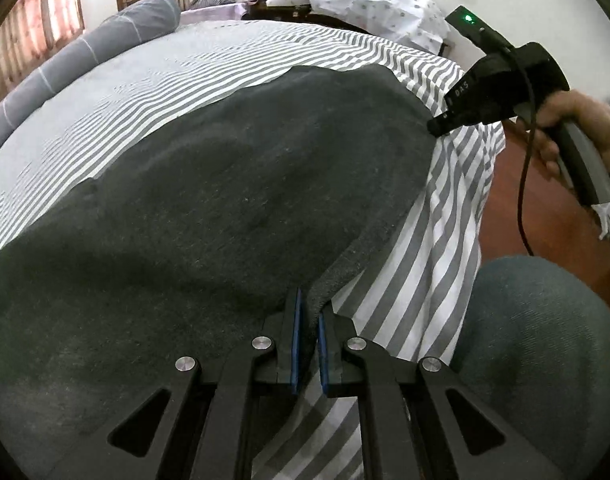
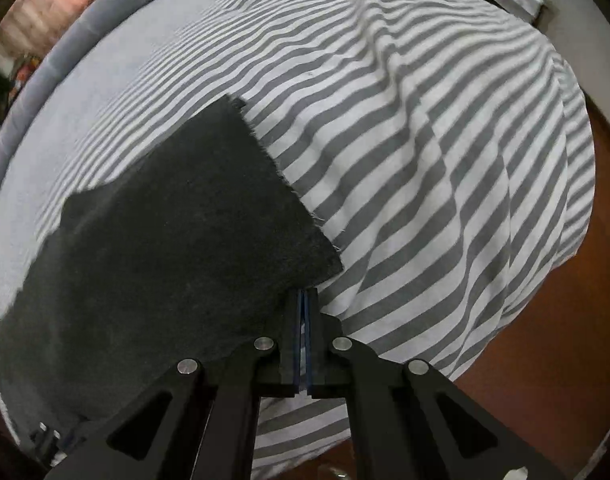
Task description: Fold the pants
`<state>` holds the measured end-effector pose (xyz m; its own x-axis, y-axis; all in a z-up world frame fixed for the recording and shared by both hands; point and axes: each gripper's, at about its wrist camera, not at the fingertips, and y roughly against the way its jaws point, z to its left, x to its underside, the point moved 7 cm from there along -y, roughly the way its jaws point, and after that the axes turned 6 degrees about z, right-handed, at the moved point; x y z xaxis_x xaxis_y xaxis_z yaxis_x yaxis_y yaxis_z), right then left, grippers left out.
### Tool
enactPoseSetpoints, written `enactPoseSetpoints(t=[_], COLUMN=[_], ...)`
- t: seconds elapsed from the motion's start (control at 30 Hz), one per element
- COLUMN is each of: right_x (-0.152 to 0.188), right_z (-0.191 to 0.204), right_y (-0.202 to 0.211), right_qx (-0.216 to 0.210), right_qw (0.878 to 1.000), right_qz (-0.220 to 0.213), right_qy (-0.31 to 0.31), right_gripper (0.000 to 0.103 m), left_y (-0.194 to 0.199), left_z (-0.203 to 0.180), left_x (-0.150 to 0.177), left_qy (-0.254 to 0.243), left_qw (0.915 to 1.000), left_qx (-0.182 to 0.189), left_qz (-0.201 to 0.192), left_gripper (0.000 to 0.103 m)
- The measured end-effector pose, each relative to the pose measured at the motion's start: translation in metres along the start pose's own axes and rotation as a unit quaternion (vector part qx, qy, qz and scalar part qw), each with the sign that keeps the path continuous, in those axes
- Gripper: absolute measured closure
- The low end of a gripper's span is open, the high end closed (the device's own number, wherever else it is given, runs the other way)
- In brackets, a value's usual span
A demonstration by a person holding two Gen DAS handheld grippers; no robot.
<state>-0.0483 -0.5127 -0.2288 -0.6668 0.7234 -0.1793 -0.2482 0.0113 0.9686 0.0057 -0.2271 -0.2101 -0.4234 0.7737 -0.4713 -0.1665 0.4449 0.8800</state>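
Fabric sits pinched in the left hand-held gripper (image 1: 309, 312): its blue pads squeeze the thick rolled edge of the dark grey pants (image 1: 209, 208). The right hand-held gripper (image 2: 306, 300) is nearly closed on a frayed corner at the other end. The fuzzy pants lie flat on the striped bed sheet (image 2: 425, 140), stretching toward 10 o'clock. Bare sheet spreads toward 1 o'clock, to the bed's edge.

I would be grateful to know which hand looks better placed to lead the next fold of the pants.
Probably right: its gripper pinches the pants by the frayed hem, the free end.
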Motion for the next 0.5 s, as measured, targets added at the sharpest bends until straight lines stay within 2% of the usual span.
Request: enactPoseSetpoints(t=[0.07,0.23,0.33,0.43,0.5], right_x=[-0.003,-0.018,-0.027,-0.032,-0.034], right_z=[0.002,0.021,0.056,0.099,0.122], right_y=[0.004,0.051,0.071,0.070,0.064], right_qx=[0.004,0.005,-0.028,-0.044,-0.058], right_qw=[1.000,0.998,0.994,0.990,0.988], right_qz=[0.003,-0.066,-0.097,-0.101,-0.096], right_qy=[-0.005,0.007,0.044,0.085,0.103], right_gripper=[0.095,0.086,0.085,0.080,0.079], left_y=[0.006,0.044,0.066,0.078,0.083], left_z=[0.000,0.018,0.052,0.092,0.120], left_x=[-0.003,-0.010,-0.011,-0.012,-0.010], left_qy=[0.002,0.034,0.076,0.133,0.167], left_qw=[1.0000,0.9987,0.9952,0.9881,0.9820], left_qx=[0.001,0.017,-0.004,-0.016,-0.039], left_qz=[0.002,-0.033,-0.061,-0.075,-0.080], left_gripper=[0.089,0.079,0.067,0.064,0.063])
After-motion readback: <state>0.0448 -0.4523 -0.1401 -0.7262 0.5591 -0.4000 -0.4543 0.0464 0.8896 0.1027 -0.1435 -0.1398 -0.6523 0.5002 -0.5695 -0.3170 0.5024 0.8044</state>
